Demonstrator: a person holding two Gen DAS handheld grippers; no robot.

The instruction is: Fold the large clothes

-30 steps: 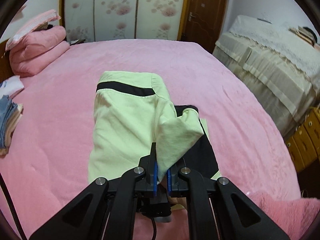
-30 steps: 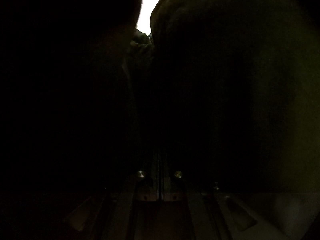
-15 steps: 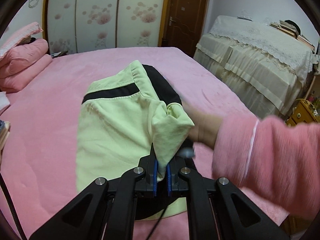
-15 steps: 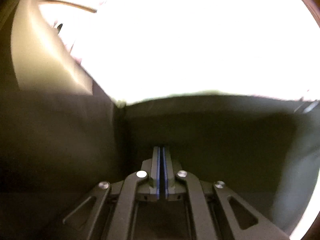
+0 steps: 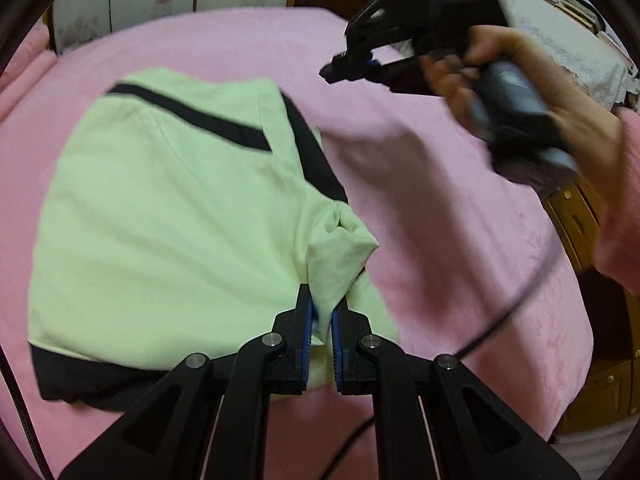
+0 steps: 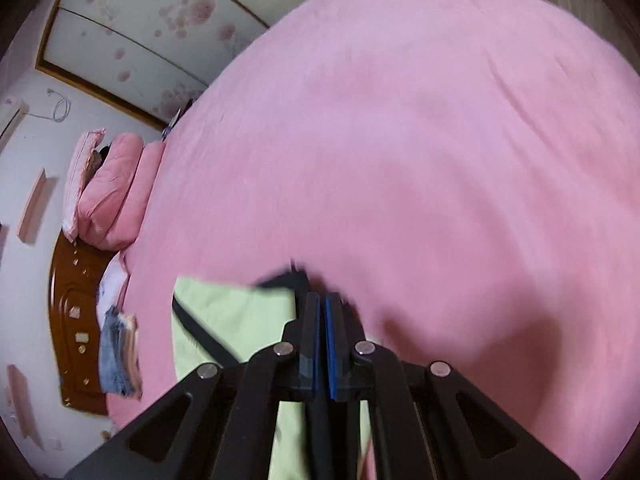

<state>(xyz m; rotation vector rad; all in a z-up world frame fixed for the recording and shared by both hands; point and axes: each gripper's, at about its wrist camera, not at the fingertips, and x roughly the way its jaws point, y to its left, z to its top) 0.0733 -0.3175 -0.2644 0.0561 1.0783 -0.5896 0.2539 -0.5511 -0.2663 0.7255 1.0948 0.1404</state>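
Pink bed point(image 5: 420, 184), folded light-green garment point(image 5: 168, 216) lying on it, pink pillows point(image 6: 108, 196) at its head

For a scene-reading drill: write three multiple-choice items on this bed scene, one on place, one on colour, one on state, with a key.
1. Where does the light green garment with black stripes lie?
A. on the pink bedspread
B. on the floor
C. on the pink pillows

2. What colour are the pads of the left tool?
A. red
B. blue
C. white

3. What is the state of the right tool?
A. shut on the garment
B. wide open
C. shut, holding nothing

Key: 1 A, pink cloth shows around the garment on its visible sides. 2 B, blue strips line both fingers. 3 C, it is held in the air above the bedspread with its jaws together and nothing between them.
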